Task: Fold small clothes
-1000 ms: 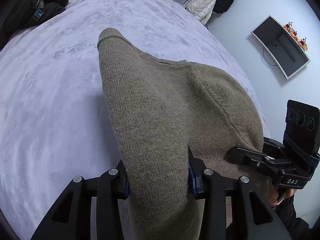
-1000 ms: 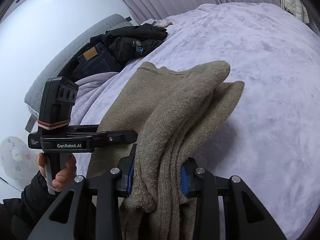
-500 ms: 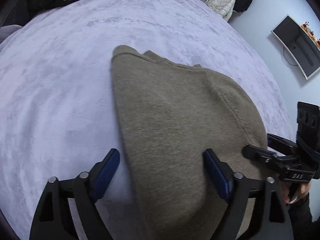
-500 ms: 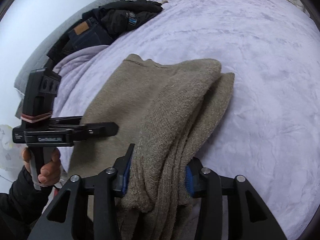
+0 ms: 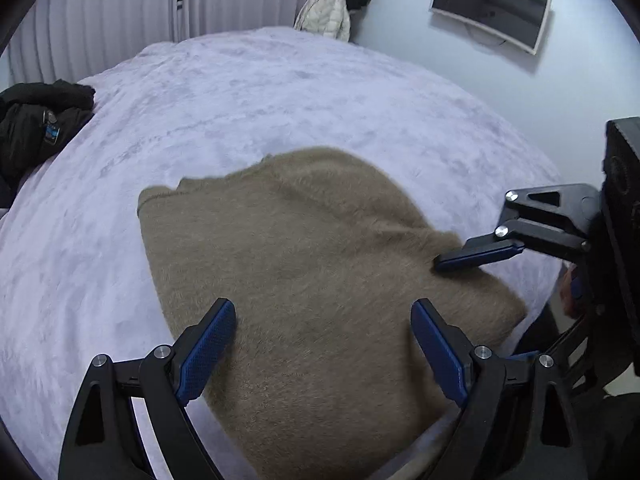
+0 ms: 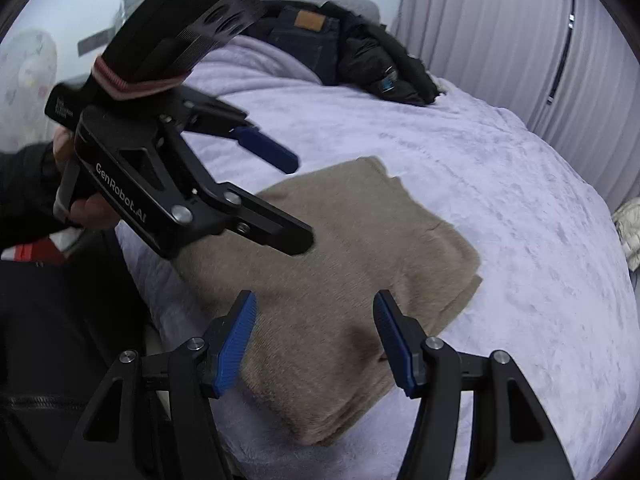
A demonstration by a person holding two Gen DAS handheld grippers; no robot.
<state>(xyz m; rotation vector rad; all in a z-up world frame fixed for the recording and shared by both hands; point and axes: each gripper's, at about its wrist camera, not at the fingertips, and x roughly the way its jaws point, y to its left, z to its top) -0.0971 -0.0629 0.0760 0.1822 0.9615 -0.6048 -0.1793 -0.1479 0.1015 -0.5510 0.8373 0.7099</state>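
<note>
A tan knit sweater (image 5: 304, 280) lies folded on the lilac bed cover (image 5: 280, 100); it also shows in the right wrist view (image 6: 360, 264) as a flat stack near the bed's near edge. My left gripper (image 5: 322, 312) is open and empty, hovering just above the sweater's near end. My right gripper (image 6: 316, 308) is open and empty above the sweater's near corner. The right gripper shows in the left wrist view (image 5: 480, 254) over the sweater's right edge. The left gripper shows in the right wrist view (image 6: 296, 200) above the sweater's left side.
A pile of dark clothes (image 5: 36, 120) with jeans (image 6: 308, 40) lies at the head of the bed. A white jacket (image 5: 326, 12) hangs by the curtain. A wall screen (image 5: 490, 4) is at the right. The bed edge (image 6: 160, 280) is close to me.
Both grippers let go of the sweater and opened wide. They lifted and drew back, and the sweater now lies flat on the bed.
</note>
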